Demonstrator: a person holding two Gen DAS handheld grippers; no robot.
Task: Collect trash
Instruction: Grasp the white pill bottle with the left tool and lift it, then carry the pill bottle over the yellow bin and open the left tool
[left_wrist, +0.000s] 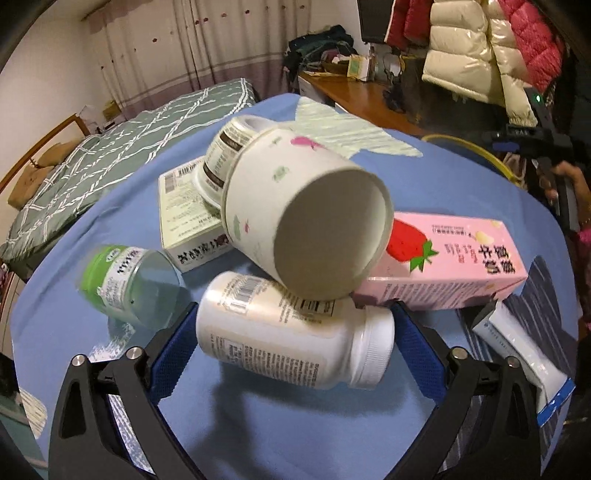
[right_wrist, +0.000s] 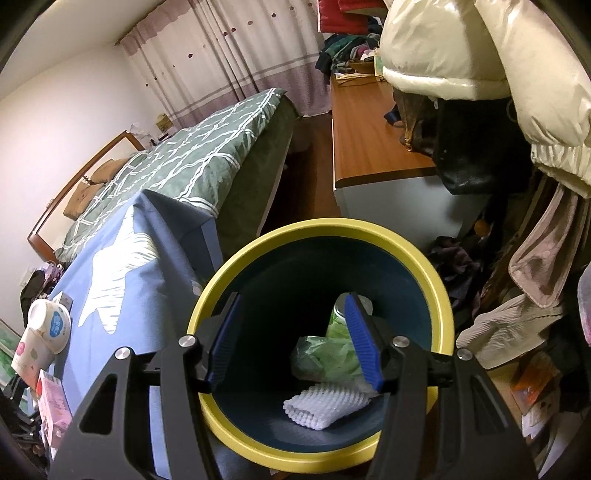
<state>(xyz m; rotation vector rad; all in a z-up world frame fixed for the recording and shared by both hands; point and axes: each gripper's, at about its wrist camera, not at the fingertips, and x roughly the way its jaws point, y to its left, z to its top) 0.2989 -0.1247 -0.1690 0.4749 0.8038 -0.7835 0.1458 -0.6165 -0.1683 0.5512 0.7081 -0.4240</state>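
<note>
In the left wrist view, the left tongs (left_wrist: 295, 332) stand wide apart around a white plastic bottle with a ribbed white cap (left_wrist: 291, 332) lying on its side near the near edge of the blue-clothed surface (left_wrist: 277, 417); the blue pads (left_wrist: 417, 347) flank it without visibly pressing, so I judge the grip not yet made. Much trash is left on the surface: a white paper cup with small coloured prints (left_wrist: 303, 218) tipped on its side and leaning on the bottle, a white tub with a dark-banded label (left_wrist: 229, 147) behind it, a flat white and pale-green carton with barcodes (left_wrist: 188, 218), a clear jar with a green label (left_wrist: 125, 280) toward the left edge, a pink strawberry-printed carton (left_wrist: 454, 258) to the right, and a white and blue pouch (left_wrist: 524, 350) by the right edge. In the right wrist view, the right tongs (right_wrist: 295, 347) are apart and hold nothing, hovering over the round bin with a yellow rim and dark blue inside (right_wrist: 439, 291) that stands just beside the surface. Inside lie a white foam net sleeve (right_wrist: 325, 406), a crumpled green plastic bag (right_wrist: 325, 354) and what looks like a green-labelled container (right_wrist: 341, 314), partly hidden. So a few pieces seem collected already, but by my reckoning most of the pile is still to be moved, with the bottle apparently next.
</note>
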